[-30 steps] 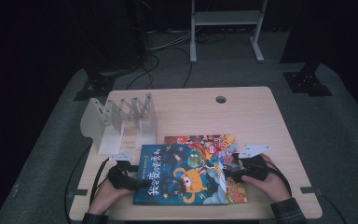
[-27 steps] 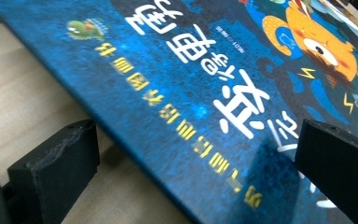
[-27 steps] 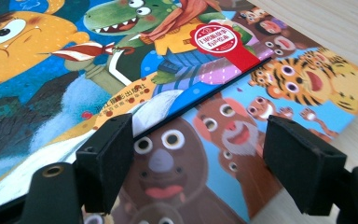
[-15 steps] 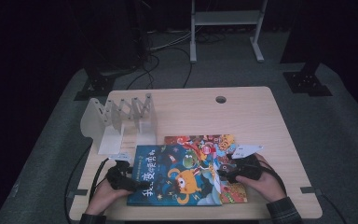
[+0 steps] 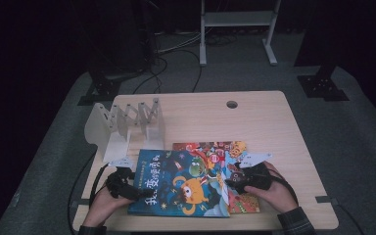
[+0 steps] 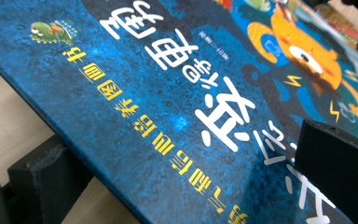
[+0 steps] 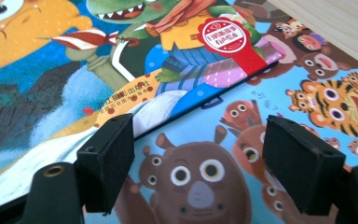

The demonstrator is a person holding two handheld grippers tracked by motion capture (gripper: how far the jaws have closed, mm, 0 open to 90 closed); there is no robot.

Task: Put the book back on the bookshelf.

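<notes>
The left gripper (image 5: 127,188) was clamped on the near-left edge of the blue book (image 5: 181,181), one jaw under it and one on the cover; the right gripper (image 5: 231,185) stood with jaws apart over the blue book's right edge, gripping nothing. The step looked like lifting the blue book off the red book (image 5: 235,193) beneath it; next, the right jaws would need to catch that edge. The blue book lay flat, long axis running between the grippers, its title reading toward the left one.

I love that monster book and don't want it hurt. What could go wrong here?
The left gripper pinches only the blue book's edge, so it might slip or bend as it lifts. The right gripper stands open over the second book beneath; closing could catch that one instead.
</notes>
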